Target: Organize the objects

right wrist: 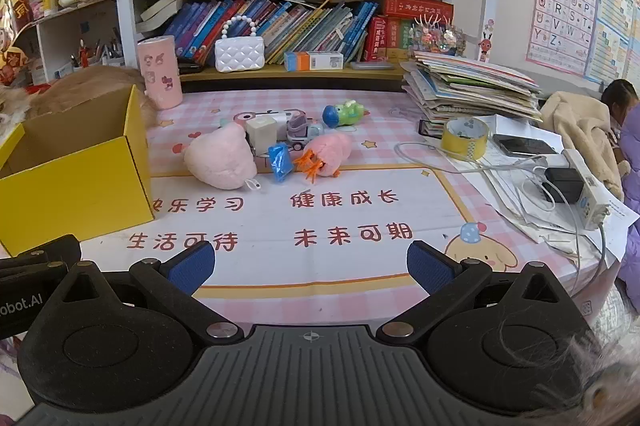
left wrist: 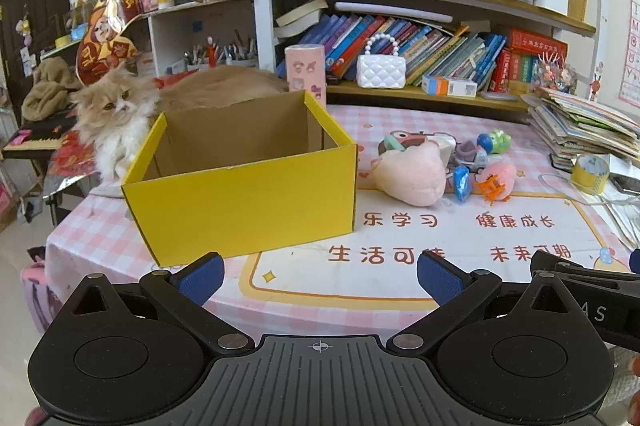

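Left wrist view: our left claw wide apart, holding nothing, low over surface. Yellow box just ahead-left of claw, visible interior bare. Toy cluster ahead-right: pink plush, blue packet.

Right wrist view: our right claw also wide, nothing held. Toys straight ahead, well apart: orange-legged plush, green toy, toy truck. Box far left. We judge nothing sorted yet; all toys remain.

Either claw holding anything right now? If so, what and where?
Nothing held. Left claw and right claw are both open over the table, short of the toys and yellow box.
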A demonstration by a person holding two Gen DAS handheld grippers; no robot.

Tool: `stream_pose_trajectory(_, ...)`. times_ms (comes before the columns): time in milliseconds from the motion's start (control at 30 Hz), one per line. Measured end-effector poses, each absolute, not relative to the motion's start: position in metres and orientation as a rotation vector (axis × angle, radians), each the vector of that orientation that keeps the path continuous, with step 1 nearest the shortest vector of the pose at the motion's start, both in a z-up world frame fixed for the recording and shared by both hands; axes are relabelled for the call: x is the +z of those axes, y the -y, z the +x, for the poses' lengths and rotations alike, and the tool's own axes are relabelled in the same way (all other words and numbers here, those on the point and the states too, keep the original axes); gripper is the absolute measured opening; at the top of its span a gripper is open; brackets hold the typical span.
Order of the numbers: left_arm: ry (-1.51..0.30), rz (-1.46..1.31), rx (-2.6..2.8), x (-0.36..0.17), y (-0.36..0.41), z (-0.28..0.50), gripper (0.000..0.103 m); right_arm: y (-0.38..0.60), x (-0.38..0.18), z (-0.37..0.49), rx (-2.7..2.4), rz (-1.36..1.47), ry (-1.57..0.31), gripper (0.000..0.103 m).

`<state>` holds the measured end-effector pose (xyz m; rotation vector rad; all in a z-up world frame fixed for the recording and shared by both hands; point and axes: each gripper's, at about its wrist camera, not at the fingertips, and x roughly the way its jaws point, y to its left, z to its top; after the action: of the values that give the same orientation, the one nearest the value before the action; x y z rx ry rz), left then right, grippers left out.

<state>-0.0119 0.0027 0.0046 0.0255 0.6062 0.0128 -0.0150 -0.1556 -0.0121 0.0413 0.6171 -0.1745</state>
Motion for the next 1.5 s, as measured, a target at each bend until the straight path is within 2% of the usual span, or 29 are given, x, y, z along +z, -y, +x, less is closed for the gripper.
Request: stream_pose_trajectory(1500,-0.595,0.029,0.009,0.0082,-0.0081,-0.0141,0.103,0.1454,-0.0049,-0.0221,-0.174,0.044,-0.604,0.103)
